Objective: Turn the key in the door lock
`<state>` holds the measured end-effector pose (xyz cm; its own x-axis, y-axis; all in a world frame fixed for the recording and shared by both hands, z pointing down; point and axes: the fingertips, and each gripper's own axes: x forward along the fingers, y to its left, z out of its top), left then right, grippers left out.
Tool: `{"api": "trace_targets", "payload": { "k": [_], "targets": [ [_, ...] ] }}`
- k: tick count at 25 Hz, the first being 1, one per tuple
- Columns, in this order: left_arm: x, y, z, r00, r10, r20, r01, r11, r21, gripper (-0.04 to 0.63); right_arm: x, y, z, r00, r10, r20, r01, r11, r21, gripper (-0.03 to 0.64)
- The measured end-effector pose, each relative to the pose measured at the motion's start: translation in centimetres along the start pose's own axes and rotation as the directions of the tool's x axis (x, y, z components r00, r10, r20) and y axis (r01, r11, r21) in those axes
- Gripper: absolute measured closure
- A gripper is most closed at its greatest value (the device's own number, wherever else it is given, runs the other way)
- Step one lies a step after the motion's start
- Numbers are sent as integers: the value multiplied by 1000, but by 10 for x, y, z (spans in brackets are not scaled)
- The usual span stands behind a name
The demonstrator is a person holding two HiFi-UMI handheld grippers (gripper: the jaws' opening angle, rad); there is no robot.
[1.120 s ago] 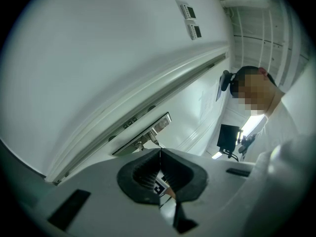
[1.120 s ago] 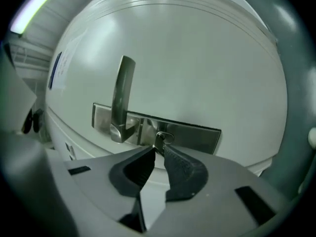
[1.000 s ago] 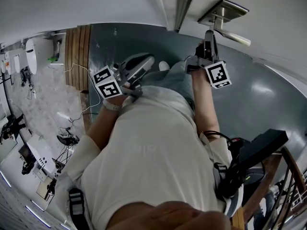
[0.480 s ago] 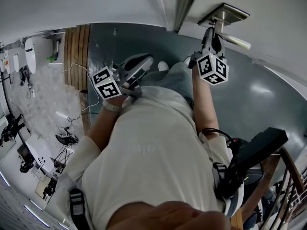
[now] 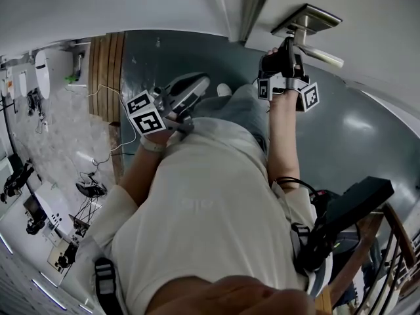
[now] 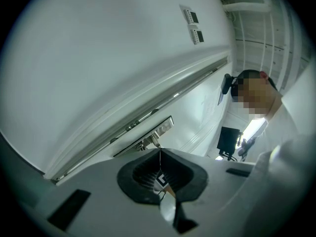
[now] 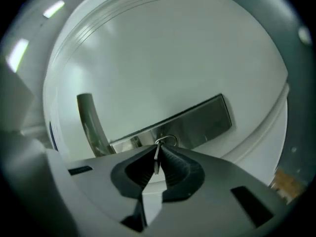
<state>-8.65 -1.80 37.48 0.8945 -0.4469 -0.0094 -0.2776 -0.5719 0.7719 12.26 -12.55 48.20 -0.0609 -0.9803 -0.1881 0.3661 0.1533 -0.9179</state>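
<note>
The white door [image 5: 380, 12] bears a steel lock plate [image 5: 307, 17] with a lever handle [image 5: 320, 52]. My right gripper [image 5: 289, 46] is up against the plate just below the handle. In the right gripper view the jaws pinch a thin metal key [image 7: 156, 158] that sticks out of the lock plate [image 7: 197, 122], its ring [image 7: 168, 141] showing above the pads. They have just been closing, with the key between them. My left gripper [image 5: 199, 85] is held level near the body, away from the lock, jaws together and empty [image 6: 159, 151].
The door's edge with its latch plate [image 6: 148, 135] shows in the left gripper view. A black device [image 5: 357, 199] sits on a wooden stair railing [image 5: 397, 241] at lower right. Cables and gear [image 5: 88, 189] lie on the floor at left.
The right gripper has rolled about its own axis at the lock, its marker cube turning to show two faces. The left gripper has stayed put.
</note>
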Motion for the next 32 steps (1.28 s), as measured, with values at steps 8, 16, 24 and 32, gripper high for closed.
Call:
{"api": "trace_targets", "payload": {
  "k": [8,16,24,32],
  "targets": [
    [6,-3,-1,1000,-20,-6,20,1000,0,586,-6,6,-3,997,13,-80,-24,991,-135,575],
    [24,-16,-2,998,-58,-5,58,998,0,586,-58,38,-23,940,-340,30,-94,-343,-935,560],
    [37,-20,0,996,-85,-14,85,996,-4,586,-16,6,-40,907,-373,197,-297,-897,-329,515],
    [39,-17,-2,996,-92,-15,92,996,-10,586,4,9,-33,927,-336,165,-161,-756,-634,563]
  ]
}}
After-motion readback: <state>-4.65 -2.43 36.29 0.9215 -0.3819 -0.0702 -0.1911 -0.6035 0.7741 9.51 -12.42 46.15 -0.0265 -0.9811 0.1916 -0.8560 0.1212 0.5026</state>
